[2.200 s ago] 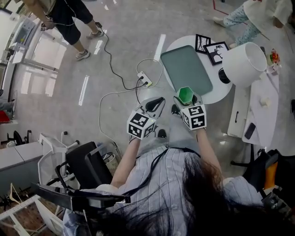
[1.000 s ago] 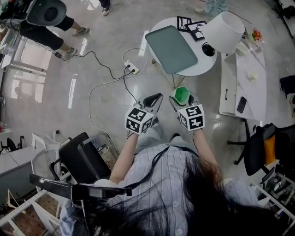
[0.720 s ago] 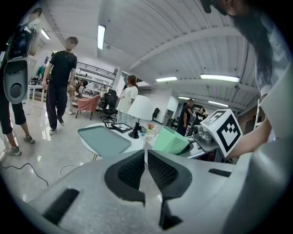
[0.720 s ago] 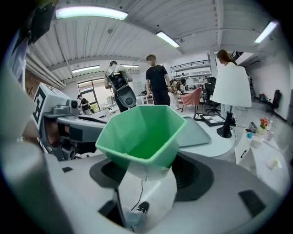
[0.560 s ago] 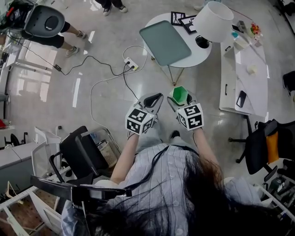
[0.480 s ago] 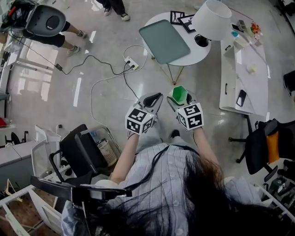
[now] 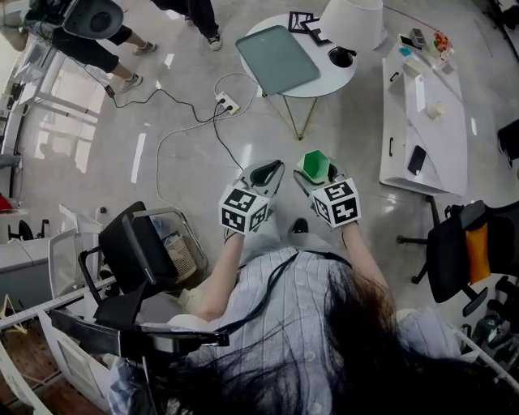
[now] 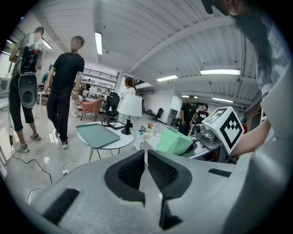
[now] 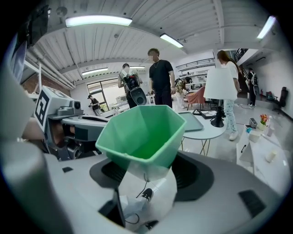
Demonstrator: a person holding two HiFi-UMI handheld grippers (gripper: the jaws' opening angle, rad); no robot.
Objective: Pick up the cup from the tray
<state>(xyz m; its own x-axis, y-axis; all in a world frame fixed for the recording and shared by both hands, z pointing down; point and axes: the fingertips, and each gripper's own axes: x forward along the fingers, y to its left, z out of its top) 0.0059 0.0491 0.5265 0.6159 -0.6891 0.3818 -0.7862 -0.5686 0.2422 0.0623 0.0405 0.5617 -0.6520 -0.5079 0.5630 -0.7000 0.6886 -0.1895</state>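
Right gripper (image 7: 316,175) has the green cup (image 7: 315,164) clamped between its fingers, held in the air above the floor just in front of the person. The cup is off the grey-green tray (image 7: 277,58) and well apart from it. That tray lies on the round white bench (image 7: 332,77), next to a white lamp (image 7: 350,20). Left gripper (image 7: 266,173) hangs just beside the right one, fingers pressed together on nothing.

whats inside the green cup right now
Nothing shows inside the green cup, clamped in the right tool: only bare green inner walls. Its very bottom is hidden behind the near rim.
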